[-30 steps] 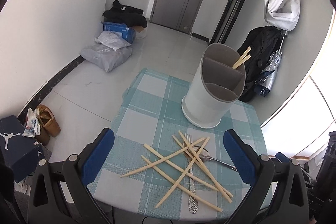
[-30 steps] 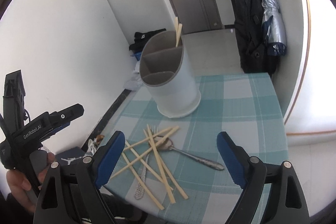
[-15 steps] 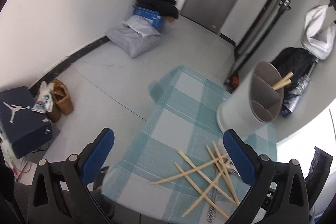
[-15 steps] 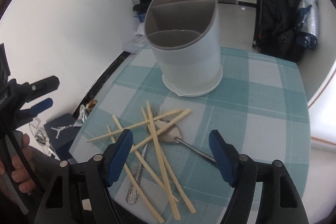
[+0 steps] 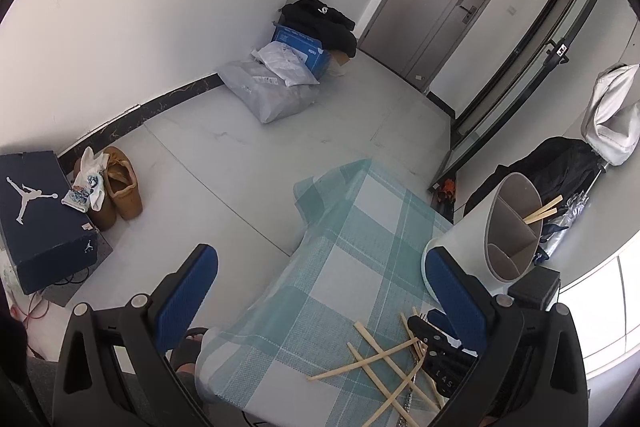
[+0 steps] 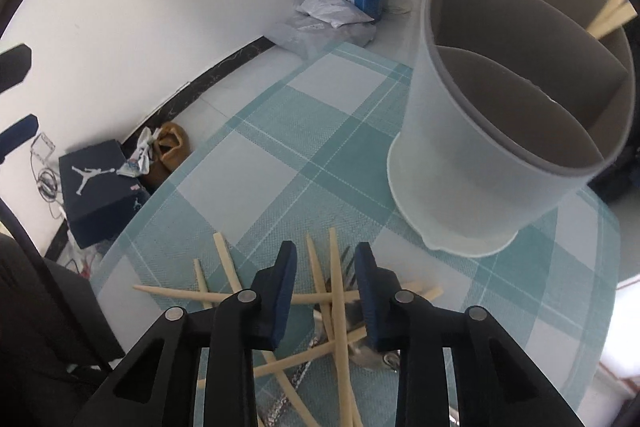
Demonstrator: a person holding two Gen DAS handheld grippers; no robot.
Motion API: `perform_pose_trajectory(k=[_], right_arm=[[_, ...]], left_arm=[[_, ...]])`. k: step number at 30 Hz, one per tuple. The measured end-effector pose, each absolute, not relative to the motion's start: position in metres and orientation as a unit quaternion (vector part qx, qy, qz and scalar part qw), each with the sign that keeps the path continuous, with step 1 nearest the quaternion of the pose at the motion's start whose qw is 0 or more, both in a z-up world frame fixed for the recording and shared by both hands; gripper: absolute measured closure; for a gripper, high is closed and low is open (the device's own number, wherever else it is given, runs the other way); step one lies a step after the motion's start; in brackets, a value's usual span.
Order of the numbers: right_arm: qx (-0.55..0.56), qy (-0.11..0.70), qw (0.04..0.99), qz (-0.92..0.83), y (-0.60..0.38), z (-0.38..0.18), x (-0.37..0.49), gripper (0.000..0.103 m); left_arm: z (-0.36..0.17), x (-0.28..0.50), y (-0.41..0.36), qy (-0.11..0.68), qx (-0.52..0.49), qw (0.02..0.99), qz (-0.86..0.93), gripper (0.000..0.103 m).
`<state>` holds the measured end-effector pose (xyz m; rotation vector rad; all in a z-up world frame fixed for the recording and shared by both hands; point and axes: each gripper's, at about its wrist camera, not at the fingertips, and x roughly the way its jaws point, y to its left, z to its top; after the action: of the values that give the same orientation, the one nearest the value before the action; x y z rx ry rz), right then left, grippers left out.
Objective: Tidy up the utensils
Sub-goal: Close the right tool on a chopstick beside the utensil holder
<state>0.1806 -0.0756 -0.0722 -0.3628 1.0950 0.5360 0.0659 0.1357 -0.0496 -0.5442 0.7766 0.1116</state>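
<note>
Two chopsticks [image 6: 612, 13] sit in the holder [image 6: 480, 163]; the rest wait at six o'clock. Right tool [image 6: 325, 291] is closing around some; left tool [image 5: 320, 291] stays apart.

Right gripper [image 6: 325, 291] pointing steeply down, blue pads [image 6: 283, 301] narrowed to a small gap and closing, black finger arms converging from the lower edge of its own view. Between the pads, two crossed sticks; contact with them not clear. Also visible from the left wrist view as a dark body low at the right. Left gripper [image 5: 322, 291] angled downward, tilted, jaws spread wide with nothing between the blue pads [image 5: 188, 293]. A foot visible below.
</note>
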Motion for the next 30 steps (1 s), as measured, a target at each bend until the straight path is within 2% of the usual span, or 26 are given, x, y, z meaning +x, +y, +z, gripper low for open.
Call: perform_pose_trajectory(k=[8, 13, 23, 30], right_arm=[[-0.243, 0.495, 0.803, 0.226, -0.062, -0.083, 0.178, 0.085], [-0.264, 0.474, 0.810, 0.220, -0.063, -0.080, 0.177, 0.098], [-0.182, 0.438, 0.853, 0.219, -0.097, -0.041, 0.171, 0.098], [-0.061, 0.432, 0.875, 0.212, -0.147, -0.011, 0.169, 0.098]], left_arm=[[-0.053, 0.066, 0.148, 0.381, -0.293, 0.875, 0.061, 0.001], [-0.053, 0.065, 0.150, 0.378, -0.297, 0.875, 0.065, 0.001], [-0.054, 0.067, 0.143, 0.384, -0.279, 0.878, 0.065, 0.001], [-0.058, 0.072, 0.115, 0.394, -0.206, 0.894, 0.046, 0.001]])
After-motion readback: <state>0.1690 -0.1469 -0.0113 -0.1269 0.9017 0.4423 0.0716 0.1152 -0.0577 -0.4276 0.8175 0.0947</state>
